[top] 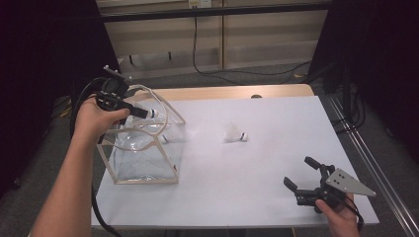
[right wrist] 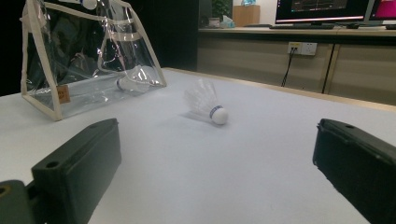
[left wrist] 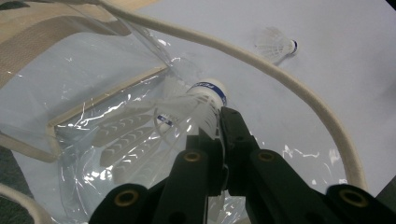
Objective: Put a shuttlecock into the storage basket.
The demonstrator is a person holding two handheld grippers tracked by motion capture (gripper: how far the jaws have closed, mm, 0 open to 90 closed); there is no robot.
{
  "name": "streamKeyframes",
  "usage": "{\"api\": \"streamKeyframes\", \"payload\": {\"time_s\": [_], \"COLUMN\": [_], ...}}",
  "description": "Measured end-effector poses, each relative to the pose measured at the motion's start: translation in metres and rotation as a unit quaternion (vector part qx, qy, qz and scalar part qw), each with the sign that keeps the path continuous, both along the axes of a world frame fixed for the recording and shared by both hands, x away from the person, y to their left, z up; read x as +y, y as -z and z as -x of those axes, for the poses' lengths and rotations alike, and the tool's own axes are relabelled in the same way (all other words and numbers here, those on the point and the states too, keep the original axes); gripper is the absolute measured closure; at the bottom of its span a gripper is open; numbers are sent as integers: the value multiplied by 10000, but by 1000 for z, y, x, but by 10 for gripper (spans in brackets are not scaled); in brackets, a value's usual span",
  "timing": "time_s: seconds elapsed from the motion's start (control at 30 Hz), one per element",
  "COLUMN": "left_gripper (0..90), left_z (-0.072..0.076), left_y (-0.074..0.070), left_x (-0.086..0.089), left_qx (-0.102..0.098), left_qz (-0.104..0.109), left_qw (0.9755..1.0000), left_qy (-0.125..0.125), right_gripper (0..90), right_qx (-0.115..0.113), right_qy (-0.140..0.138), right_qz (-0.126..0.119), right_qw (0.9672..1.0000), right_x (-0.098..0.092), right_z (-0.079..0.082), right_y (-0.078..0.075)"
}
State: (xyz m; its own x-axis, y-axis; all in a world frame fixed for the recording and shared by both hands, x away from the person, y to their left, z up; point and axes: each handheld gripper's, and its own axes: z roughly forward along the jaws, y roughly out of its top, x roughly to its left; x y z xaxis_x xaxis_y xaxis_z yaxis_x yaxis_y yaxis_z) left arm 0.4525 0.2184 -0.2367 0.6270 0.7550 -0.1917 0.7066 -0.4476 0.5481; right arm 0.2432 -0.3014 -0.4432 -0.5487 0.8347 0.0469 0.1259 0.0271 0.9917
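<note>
The white tabletop point(top: 257, 163) carries a clear bag point(top: 146, 148) trimmed in cream, below the left fingers point(left wrist: 233, 126). Those are clamped on a shuttlecock point(left wrist: 205, 100) whose blue band's lettering is unreadable. The right fingers point(right wrist: 74, 172) stand apart, a second shuttlecock point(right wrist: 208, 105) lying ahead between them.

A white table point(top: 257, 168) carries a clear bag point(top: 146, 158) and a shuttlecock point(top: 235, 135).

Dim room around the brightly lit white table point(top: 257, 168); glare on the clear bag point(left wrist: 116, 140); background past the table soft.
</note>
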Motion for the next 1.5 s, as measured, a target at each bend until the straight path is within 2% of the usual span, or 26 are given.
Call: {"api": "streamKeyframes", "payload": {"time_s": [1.5], "left_gripper": [869], "left_z": [-1], "left_y": [13], "left_x": [-3], "left_qx": [144], "left_qz": [20], "left_qw": [9999], "left_qy": [61], "right_gripper": [6], "right_qx": [12], "right_qy": [-4], "right_qz": [-7], "right_qw": [10000], "right_x": [1], "right_z": [1], "right_y": [0]}}
